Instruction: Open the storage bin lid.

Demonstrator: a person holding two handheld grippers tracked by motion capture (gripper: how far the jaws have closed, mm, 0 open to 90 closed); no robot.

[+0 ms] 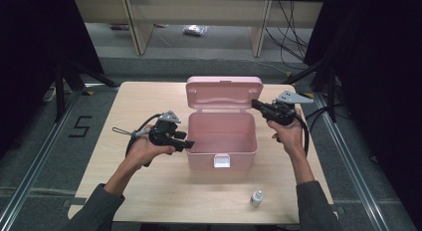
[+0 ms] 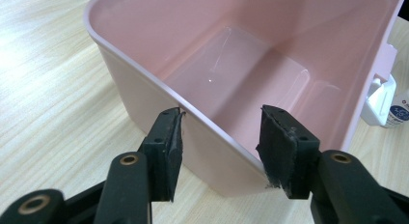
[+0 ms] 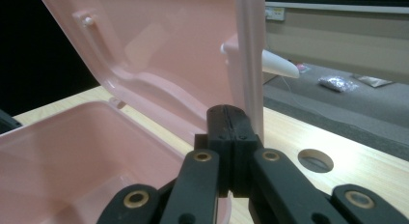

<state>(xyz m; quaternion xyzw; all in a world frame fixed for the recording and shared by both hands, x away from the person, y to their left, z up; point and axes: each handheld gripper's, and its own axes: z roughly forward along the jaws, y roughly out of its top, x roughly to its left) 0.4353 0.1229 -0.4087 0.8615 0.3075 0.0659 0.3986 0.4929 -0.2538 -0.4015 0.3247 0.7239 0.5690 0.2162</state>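
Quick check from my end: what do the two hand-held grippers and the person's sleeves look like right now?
Both are black. The left hand-held gripper and the right hand-held gripper each carry a grey three-cornered plate on top and trail a black cable. Their jaws are black linkage arms with brass-coloured pivot rivets and black pads, frayed at the edges. The person wears grey-green long sleeves.

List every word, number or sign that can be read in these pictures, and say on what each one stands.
"5": black mark on the grey floor left of the wooden table.
Blue label on the small white plastic bottle beside the pink plastic box: too small and blurred to read.
Pink box lid: no text visible.
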